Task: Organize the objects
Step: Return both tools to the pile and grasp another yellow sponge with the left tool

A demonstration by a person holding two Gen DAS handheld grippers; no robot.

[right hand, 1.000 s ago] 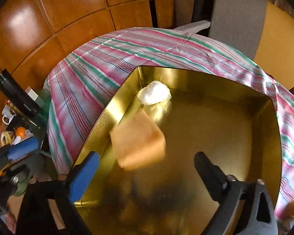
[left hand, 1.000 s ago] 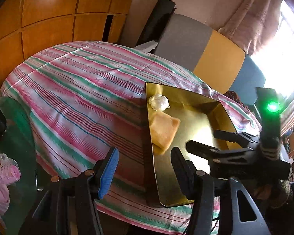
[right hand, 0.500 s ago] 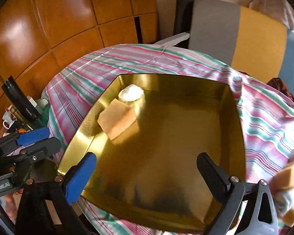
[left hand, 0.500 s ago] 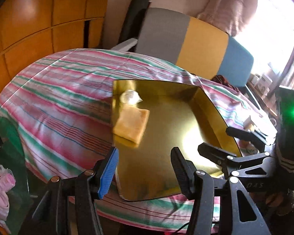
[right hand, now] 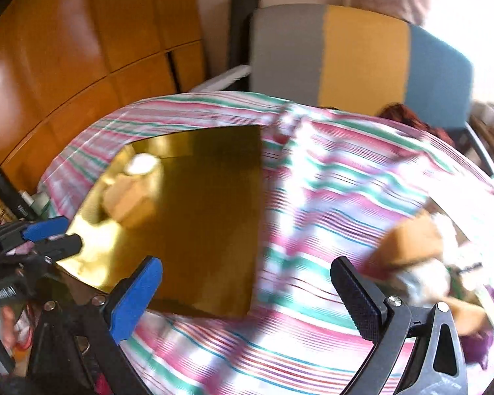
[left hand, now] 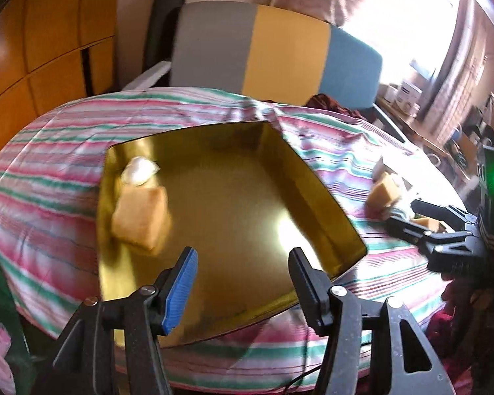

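- The left gripper (left hand: 243, 283), with one blue-padded and one black finger, is seen over the near edge of the shiny gold square metal tray (left hand: 313, 177); its jaws are parted with nothing between them and have just been opening.
- The right gripper (right hand: 247, 299) is held with jaws wide apart and empty, above the striped pink, green and white tablecloth (right hand: 313, 214) just right of the tray.
- Inside the tray, against its left wall, a tan sponge-like block (left hand: 140, 219) is lying; a crumpled white wad (left hand: 138, 169) is touching it on the far side.
- Right of the tray, on the cloth, more tan blocks (left hand: 383, 191) are lying among pale items too blurred to identify.
- Compared with a second ago, both views have swung rightwards: the tray sits further left and the right-hand pile has come into sight.
- Beyond the tray, a grey, yellow and blue panel (left hand: 280, 49) is seen.
- No writing can be read.
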